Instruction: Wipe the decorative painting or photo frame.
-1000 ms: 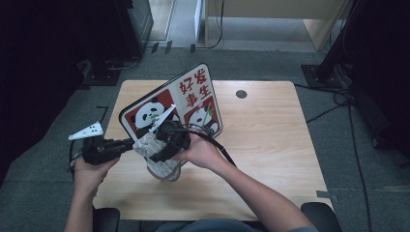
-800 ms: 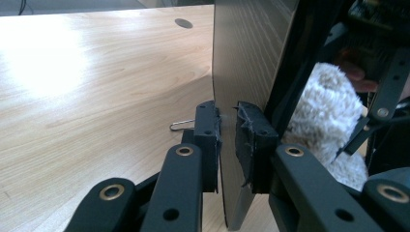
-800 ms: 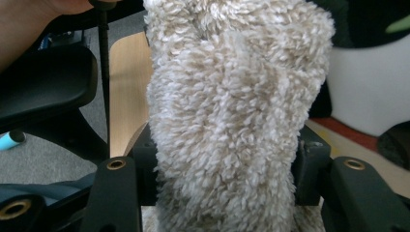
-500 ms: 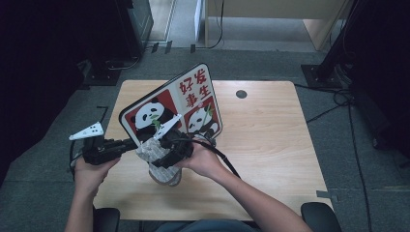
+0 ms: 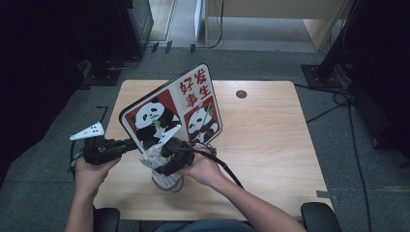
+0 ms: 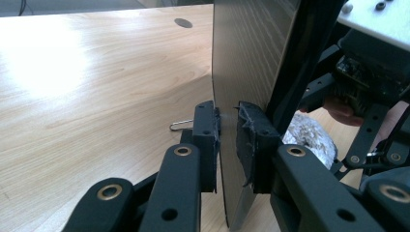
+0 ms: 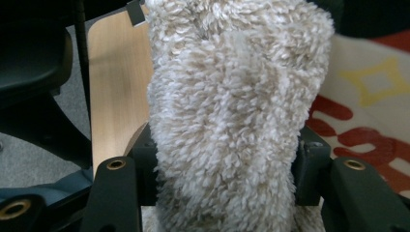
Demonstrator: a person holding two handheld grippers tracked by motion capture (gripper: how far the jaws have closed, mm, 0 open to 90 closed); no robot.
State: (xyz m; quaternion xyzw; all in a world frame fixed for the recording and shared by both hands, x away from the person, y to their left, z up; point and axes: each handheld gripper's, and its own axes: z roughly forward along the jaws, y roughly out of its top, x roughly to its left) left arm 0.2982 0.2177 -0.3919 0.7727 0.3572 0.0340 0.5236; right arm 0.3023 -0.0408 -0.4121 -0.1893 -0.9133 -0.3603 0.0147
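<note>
Pale wooden bench (image 5: 270, 145) carries the work near its front edge. A fluffy cream slipper (image 7: 232, 121) sits clamped between the right claw (image 5: 167, 159) jaws, closed tight on its pile, just in front of the panda bag (image 5: 188, 104). Beside it, the left claw (image 6: 227, 140) is pinched shut on the bag's thin edge, holding it upright.
</note>
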